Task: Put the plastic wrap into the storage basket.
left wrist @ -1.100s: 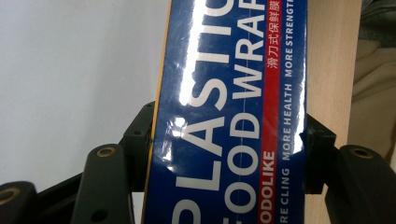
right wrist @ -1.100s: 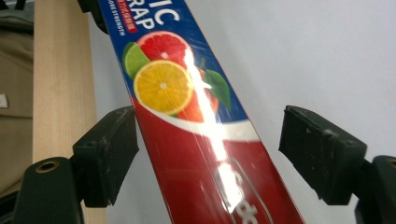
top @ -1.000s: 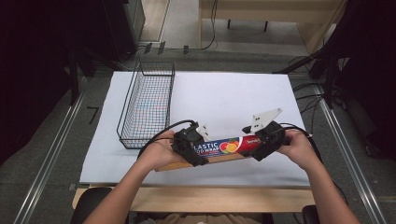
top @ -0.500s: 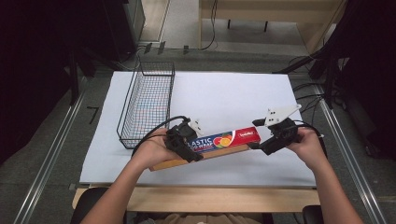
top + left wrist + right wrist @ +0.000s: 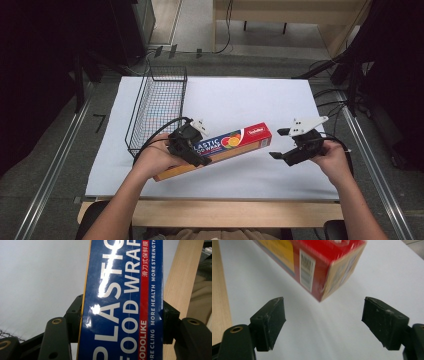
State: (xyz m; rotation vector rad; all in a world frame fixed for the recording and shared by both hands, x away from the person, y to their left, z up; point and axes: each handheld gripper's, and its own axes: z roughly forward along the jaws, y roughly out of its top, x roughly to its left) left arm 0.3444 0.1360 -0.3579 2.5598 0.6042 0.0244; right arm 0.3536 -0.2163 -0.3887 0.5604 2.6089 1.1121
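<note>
The left gripper (image 5: 192,150) is clamped across the box of plastic wrap (image 5: 220,150), its two black jaws closed tight on the long sides of the box; in the left gripper view the blue printed face of the box (image 5: 122,300) runs straight up toward 12 o'clock between the pads, one pad pressing at about 9 o'clock and the other at about 3 o'clock. Seen from above, the box slants over the white mat (image 5: 240,100), its red end pointing toward 2 o'clock and its other end toward 8 o'clock, near the front edge of the mat. The grip sits on the half of the box nearer the person. The right gripper (image 5: 287,145) stands just off the red end of the box, at about 4 o'clock from it, jaws spread wide and holding nothing. In the right gripper view the red end of the box (image 5: 322,267) hangs blurred at 12 o'clock, beyond the two fingertips and not touching either. A wire basket (image 5: 157,107) stands on the mat at about 11 o'clock from the left gripper.
</note>
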